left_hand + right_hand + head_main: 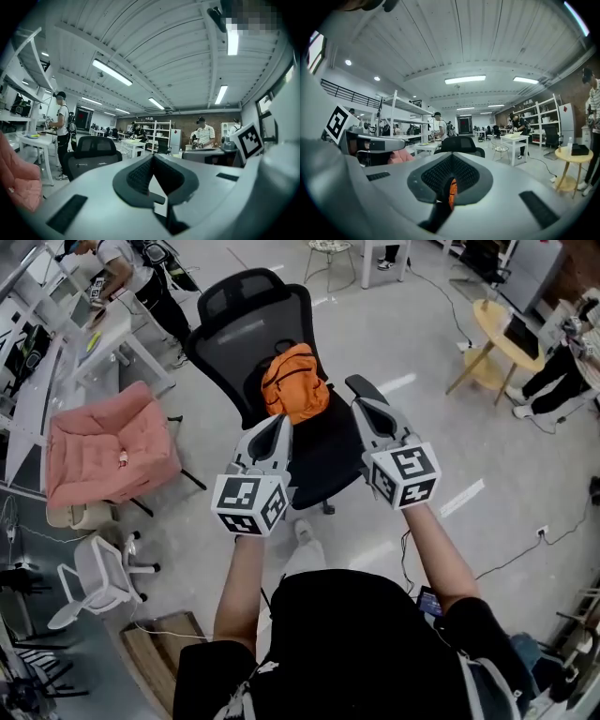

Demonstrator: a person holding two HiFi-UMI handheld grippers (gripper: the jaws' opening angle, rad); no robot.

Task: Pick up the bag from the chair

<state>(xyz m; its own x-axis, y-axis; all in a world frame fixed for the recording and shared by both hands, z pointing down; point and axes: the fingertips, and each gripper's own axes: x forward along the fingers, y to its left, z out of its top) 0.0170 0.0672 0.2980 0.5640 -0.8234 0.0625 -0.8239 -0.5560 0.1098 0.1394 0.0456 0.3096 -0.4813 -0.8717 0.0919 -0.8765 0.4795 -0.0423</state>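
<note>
Orange fabric marks the target in the head view: the bag (294, 382) sits on the seat of the black chair (253, 324), propped against the backrest. Its long axis runs up and down the picture, toward the headrest. We hold both claws level in front of the seat, with the bag ahead of them and between their lines. The left claw (279, 423) has its tip just beside the bag's lower edge. The right claw (364, 407) is off to the bag's right, near the armrest. By that view we judge the left claw the nearer one.

From the left gripper view, the left claw (153, 157) has its pads meeting at the tips, closed on nothing. The chair (93, 146) stands left of its line, and no orange shows, so the bag must lie to the left of where this claw points.

From the right gripper view, the right claw (451, 157) is also closed and empty. A sliver of the bag (452, 192) shows through the slit below the pads, and the chair (459, 143) rises straight behind the tips. We therefore judge this claw aimed squarely at the bag. Both claws would have to spread before any grasp.
</note>
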